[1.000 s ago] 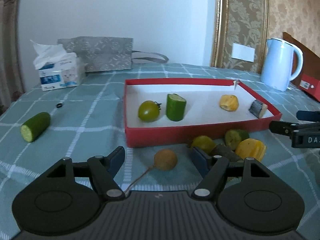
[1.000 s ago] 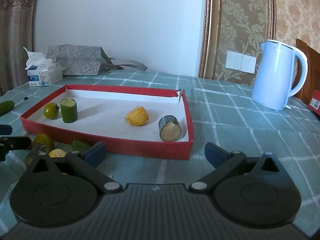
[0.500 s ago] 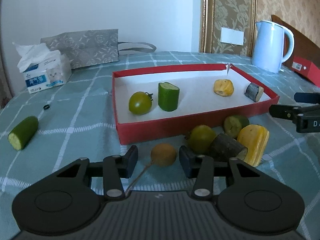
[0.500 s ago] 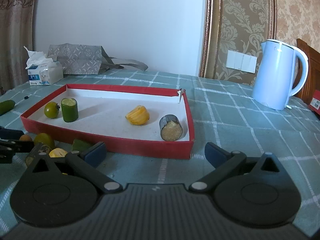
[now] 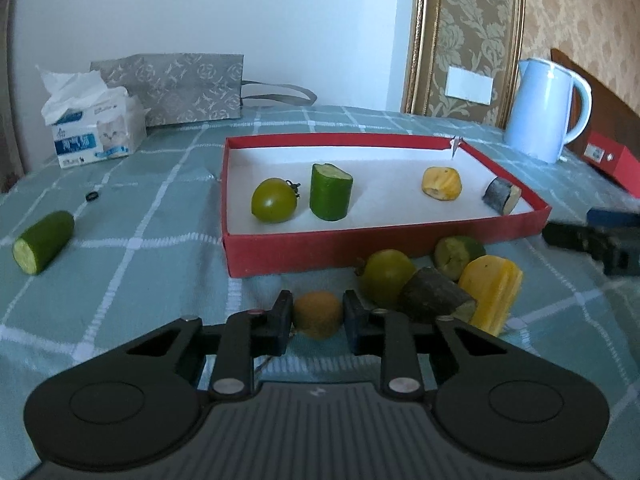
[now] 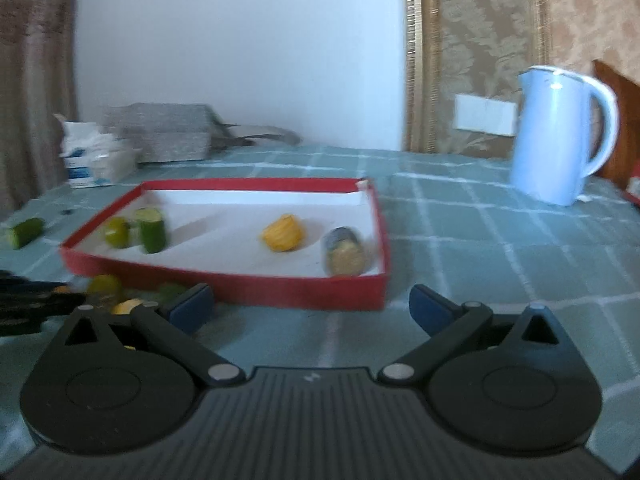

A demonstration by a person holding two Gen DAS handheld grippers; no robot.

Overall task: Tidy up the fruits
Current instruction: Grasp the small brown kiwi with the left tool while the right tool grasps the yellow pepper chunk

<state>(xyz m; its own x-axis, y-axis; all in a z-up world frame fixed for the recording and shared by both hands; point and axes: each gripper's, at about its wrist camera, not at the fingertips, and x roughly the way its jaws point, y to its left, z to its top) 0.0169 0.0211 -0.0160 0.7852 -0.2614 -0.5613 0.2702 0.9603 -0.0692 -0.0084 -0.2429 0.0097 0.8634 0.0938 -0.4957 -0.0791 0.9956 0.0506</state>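
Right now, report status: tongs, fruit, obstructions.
Left tongs shut on small brown fruit, on the cloth before red tray. Right tongs open, empty. Green tomato and cut pieces crowd its right.

Wide-spread right gripper (image 6: 310,308) before red tray (image 6: 280,292)

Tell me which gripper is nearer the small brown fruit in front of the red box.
Left. The left gripper has its fingers on either side of the small brown fruit, closed against it. The right gripper is open, off by the red box's front right corner.
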